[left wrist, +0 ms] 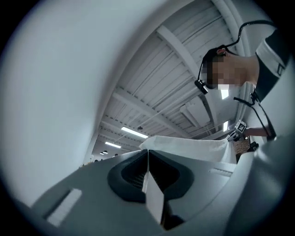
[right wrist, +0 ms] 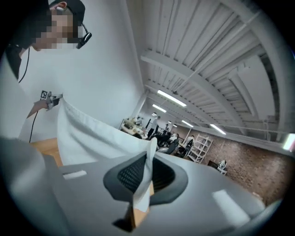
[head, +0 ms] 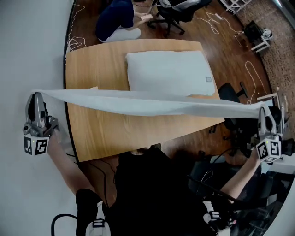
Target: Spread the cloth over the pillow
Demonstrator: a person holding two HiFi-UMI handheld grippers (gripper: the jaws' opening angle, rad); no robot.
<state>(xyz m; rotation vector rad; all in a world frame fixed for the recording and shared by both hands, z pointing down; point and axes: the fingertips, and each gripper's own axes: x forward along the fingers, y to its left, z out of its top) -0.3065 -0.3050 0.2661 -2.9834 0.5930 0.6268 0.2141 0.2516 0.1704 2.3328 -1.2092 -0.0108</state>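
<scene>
Because the cloth point(head: 152, 103) must land flat, the left gripper point(head: 36, 97) and right gripper point(head: 266, 111) are each holding one end, fingers point(left wrist: 129, 173) clamping fully shut on the fabric, and pulling it taut in the air across the table point(head: 101, 131), along the near side of the pillow point(head: 168, 71) lying toward the far edge.

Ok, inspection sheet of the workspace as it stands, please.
Surface: wooden table, only the white pillow on it.
Job's things: pillow lies flat on the far half; white cloth held stretched in the air between the tools, not yet laid on the pillow.
Clutter: nothing seen.
Tools: left tool shut on the cloth's left end; right tool shut on its right end.
Cables: white cable loops on the floor beyond the table.
Surroundings: wood floor, office chair, crouching person at the far side.
</scene>
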